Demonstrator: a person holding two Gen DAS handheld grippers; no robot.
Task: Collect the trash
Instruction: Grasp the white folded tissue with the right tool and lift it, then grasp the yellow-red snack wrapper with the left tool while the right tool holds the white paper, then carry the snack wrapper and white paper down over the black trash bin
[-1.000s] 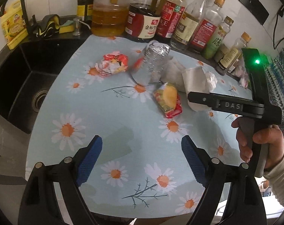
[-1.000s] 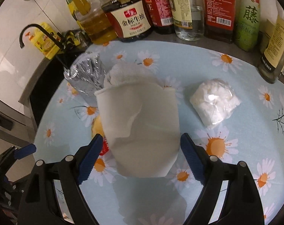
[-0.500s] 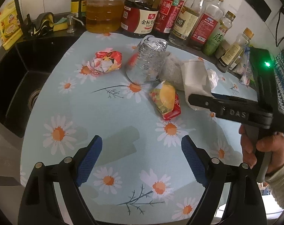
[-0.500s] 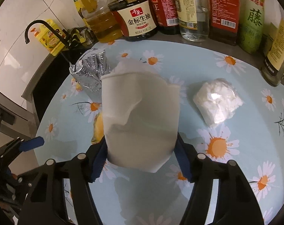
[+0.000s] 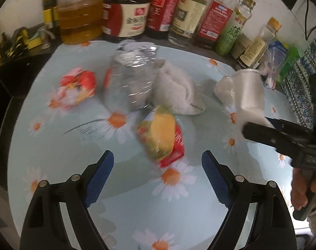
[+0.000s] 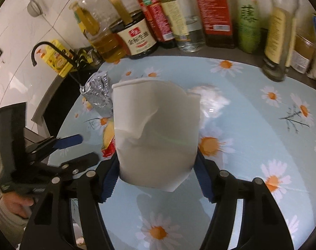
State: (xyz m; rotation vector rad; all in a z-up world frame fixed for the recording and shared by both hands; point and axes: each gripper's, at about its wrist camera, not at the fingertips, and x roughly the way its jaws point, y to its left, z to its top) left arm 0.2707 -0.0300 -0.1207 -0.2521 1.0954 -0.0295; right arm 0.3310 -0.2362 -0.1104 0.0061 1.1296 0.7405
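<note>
My right gripper (image 6: 156,174) is shut on a torn white paper cup (image 6: 156,129) and holds it above the daisy tablecloth; the cup also shows in the left wrist view (image 5: 249,91). My left gripper (image 5: 158,177) is open and empty, just short of a yellow-and-red snack wrapper (image 5: 162,139). Further back lie a silver foil bag (image 5: 133,79), a crumpled red-and-white wrapper (image 5: 76,87), a grey cloth (image 5: 176,91) and a white plastic-wrapped wad (image 5: 223,88), which also shows in the right wrist view (image 6: 210,102).
A row of oil and sauce bottles (image 5: 168,10) lines the back edge of the counter. A black sink (image 5: 3,87) with a faucet (image 6: 39,50) lies to the left. A blue-and-white packet (image 5: 274,62) stands at the far right.
My right gripper has closed on the paper cup and lifted it off the table. My left gripper has moved forward toward the yellow-and-red wrapper, still open.
</note>
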